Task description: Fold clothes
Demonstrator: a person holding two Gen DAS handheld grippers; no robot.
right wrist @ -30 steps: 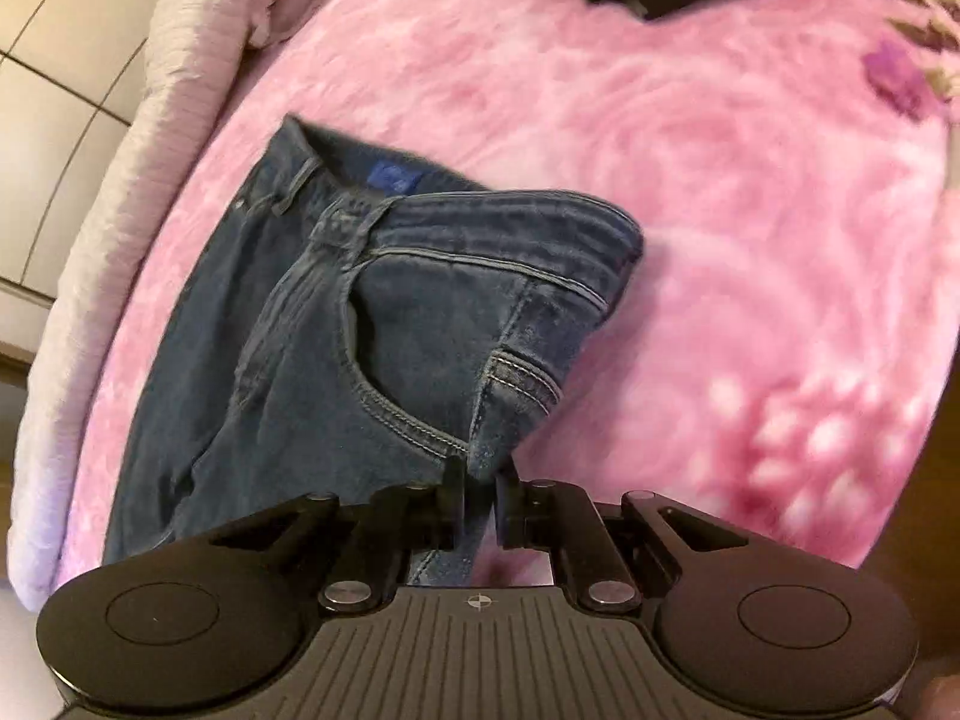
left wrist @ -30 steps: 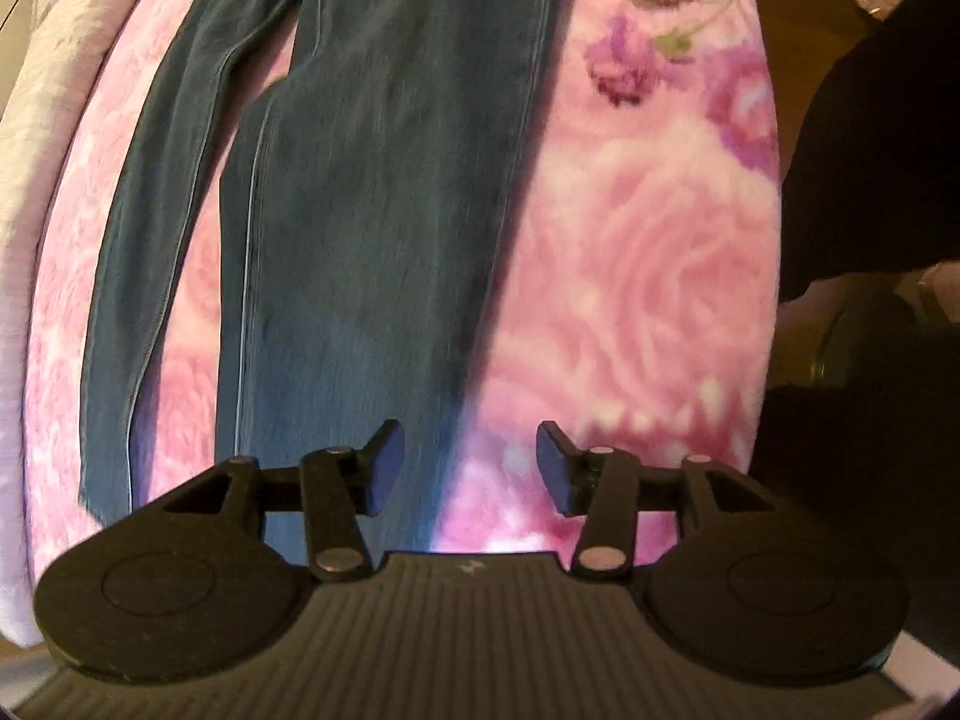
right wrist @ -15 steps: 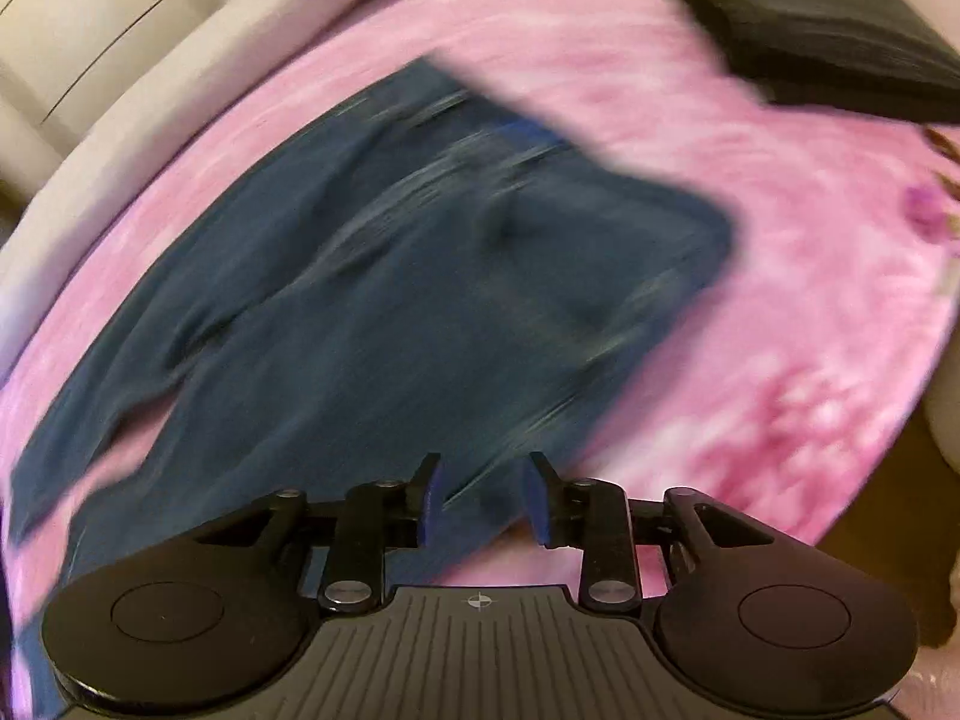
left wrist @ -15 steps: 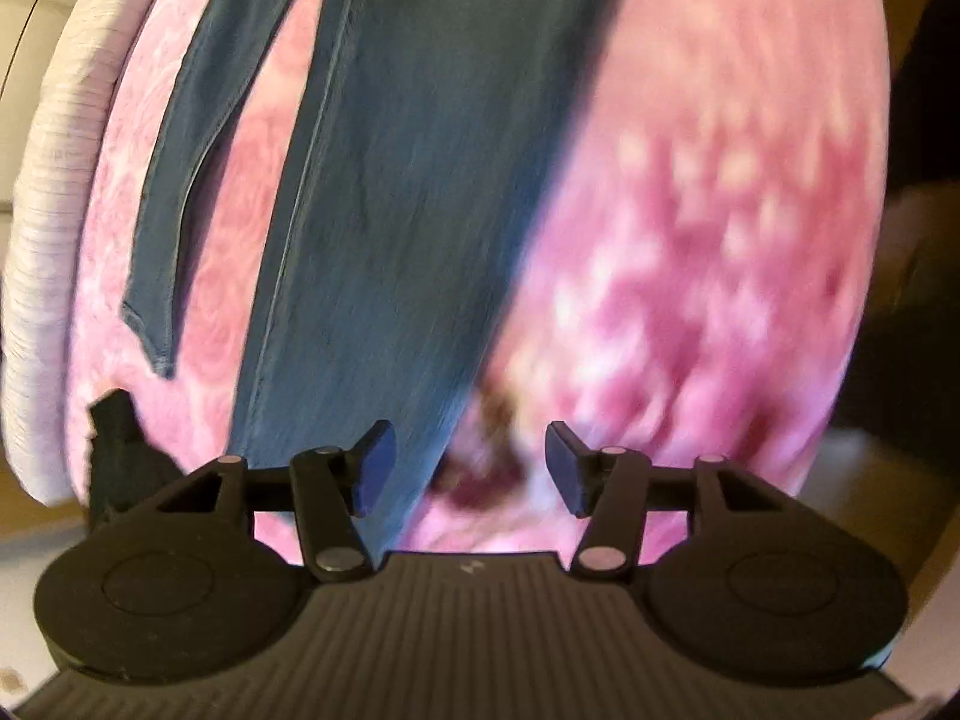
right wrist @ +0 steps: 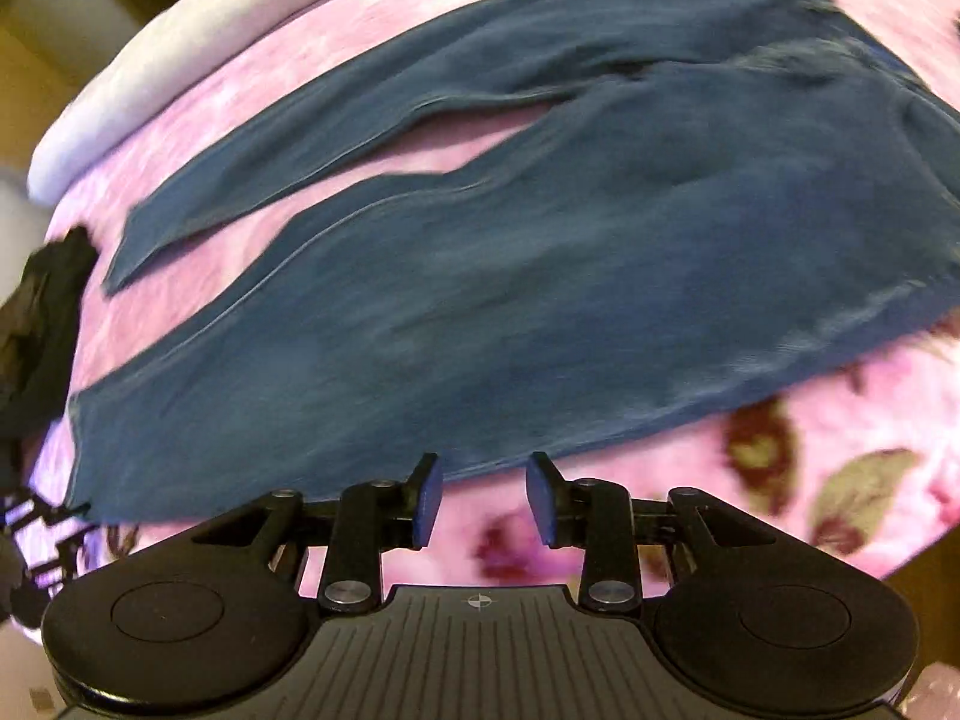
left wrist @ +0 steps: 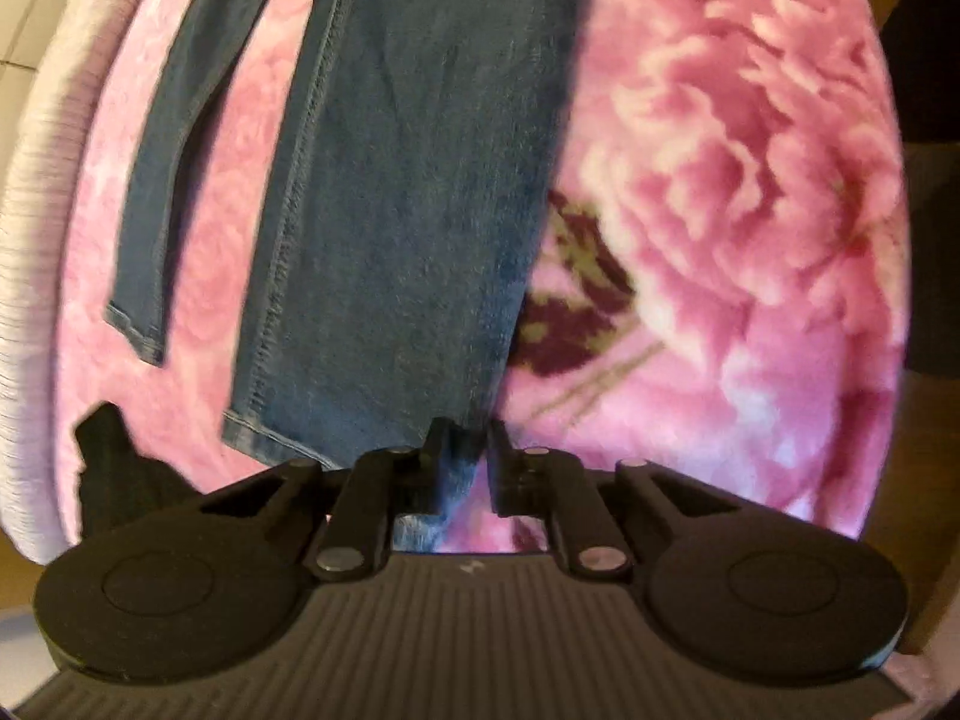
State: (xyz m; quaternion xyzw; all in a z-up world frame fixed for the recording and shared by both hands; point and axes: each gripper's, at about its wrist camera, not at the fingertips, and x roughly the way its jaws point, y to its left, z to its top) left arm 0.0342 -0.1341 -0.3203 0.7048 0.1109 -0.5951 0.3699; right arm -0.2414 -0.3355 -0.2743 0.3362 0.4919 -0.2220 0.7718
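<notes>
Pink floral blanket (left wrist: 750, 192) carries the jeans (right wrist: 540, 276), spread flat; left claw (left wrist: 465, 468) has just clamped the near leg's hem, right claw (right wrist: 483, 498) has released the waistband, empty, so folding starts.

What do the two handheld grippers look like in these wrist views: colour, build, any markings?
Both are matte black. The left gripper and the right gripper each have a ribbed body, two round discs at the sides, and linkage arms with silver pivot pins. The right gripper's pads are blue. Each body carries a small pale mark at centre.

Both wrist cams look steeply down, close over same jeans (left wrist: 408, 192) on pink blanket (left wrist: 720, 180).
</notes>
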